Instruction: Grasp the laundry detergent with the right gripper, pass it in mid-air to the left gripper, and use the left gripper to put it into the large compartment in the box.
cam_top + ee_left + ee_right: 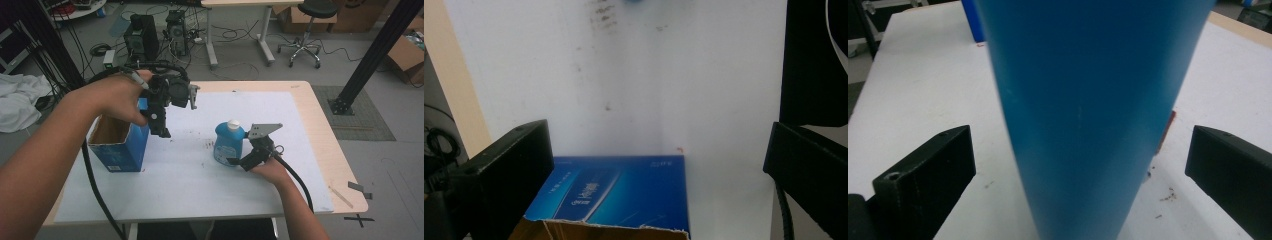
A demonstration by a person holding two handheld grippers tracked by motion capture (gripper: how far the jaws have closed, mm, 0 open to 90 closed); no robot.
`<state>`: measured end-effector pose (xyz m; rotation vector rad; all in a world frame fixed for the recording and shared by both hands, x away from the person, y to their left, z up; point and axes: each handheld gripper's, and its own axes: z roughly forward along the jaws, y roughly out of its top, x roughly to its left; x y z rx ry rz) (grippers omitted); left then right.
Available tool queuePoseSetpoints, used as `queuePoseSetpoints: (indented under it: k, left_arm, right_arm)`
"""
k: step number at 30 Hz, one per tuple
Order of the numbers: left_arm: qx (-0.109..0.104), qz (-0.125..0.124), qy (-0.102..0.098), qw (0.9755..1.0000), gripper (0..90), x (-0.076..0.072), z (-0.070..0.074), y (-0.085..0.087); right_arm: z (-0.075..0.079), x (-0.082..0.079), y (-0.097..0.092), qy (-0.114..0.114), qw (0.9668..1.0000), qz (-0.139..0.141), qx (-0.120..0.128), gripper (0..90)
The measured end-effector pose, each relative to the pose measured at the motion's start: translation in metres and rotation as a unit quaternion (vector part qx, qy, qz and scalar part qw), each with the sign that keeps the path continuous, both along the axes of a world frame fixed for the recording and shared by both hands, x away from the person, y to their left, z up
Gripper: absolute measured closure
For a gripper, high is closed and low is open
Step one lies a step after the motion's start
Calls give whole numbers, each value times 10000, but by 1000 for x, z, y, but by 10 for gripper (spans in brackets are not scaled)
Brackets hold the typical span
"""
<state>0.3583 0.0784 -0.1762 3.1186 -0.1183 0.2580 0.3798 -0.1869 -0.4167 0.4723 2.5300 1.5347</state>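
Note:
A blue plastic bottle (228, 143) with a white cap stands upright near the middle of the white table mat (190, 180). My right gripper (235, 161) is low at its near right side, open, its jaws on either side of the bottle (1088, 115) without touching. A blue cardboard box (119, 144) with its top open stands at the left of the mat. My left gripper (160, 125) hangs open above the box's right edge, pointing down. In the left gripper view the box's blue side (619, 192) and torn brown rim lie between the open jaws.
The table's wooden edge (327, 135) runs along the right. A black cable (95, 185) trails from the left gripper over the near left of the mat. Behind the table stand computer towers (142, 35), a desk leg and a stool (305, 30). Small dark marks (207, 145) dot the mat.

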Motion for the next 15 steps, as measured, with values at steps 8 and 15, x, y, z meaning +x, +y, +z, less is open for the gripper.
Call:
queuePoseSetpoints:
  k: [8, 15]
  left_arm:
    - [16, -4, -2, 10000, 1, 0, -1, 1]
    - [10, -10, -4, 10000, 1, 0, -2, 1]
  right_arm:
    - [-8, 1, 5, -75, 9996, -175, 210, 0]
    - [-9, 0, 7, -140, 9991, -223, 327, 0]
